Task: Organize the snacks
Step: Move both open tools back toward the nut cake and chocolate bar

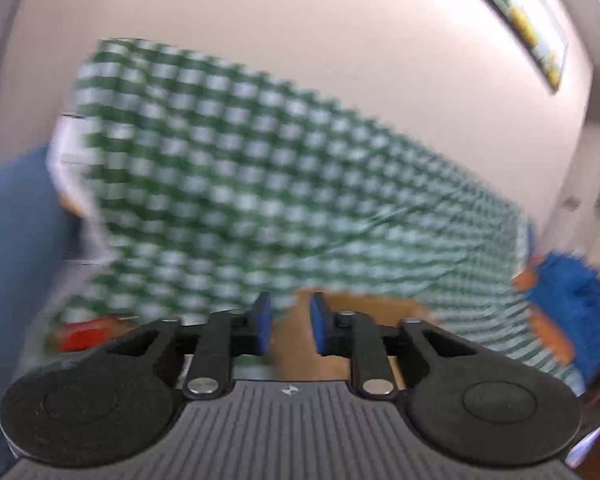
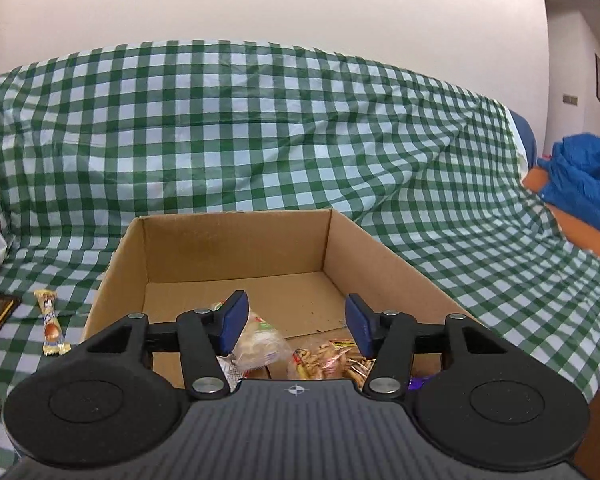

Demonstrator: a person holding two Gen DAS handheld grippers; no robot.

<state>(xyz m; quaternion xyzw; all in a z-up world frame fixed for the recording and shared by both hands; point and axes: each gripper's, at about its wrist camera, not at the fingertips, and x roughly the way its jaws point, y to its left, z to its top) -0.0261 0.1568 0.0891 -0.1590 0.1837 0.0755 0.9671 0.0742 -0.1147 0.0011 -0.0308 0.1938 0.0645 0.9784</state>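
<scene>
Jaws of right gripper [image 2: 296,322] parted above cardboard box [image 2: 236,240]; labels unreadable.

The left gripper [image 1: 290,326] points slightly downward, its black linkage arms folded in toward the middle. Its two blue pads [image 1: 263,322] stand close together with only a narrow gap, and nothing sits between them; the jaws hold nothing. The view from this gripper is smeared with blur.

The right gripper [image 2: 296,326] also tilts a little below level and sits sharp and level in its own view. Its jaws stand well apart, the blue pads [image 2: 234,322] splayed outward at the tips, with the linkage arms spread wide. The pads press on nothing. No hand, sleeve or wrist shows in either view.
</scene>
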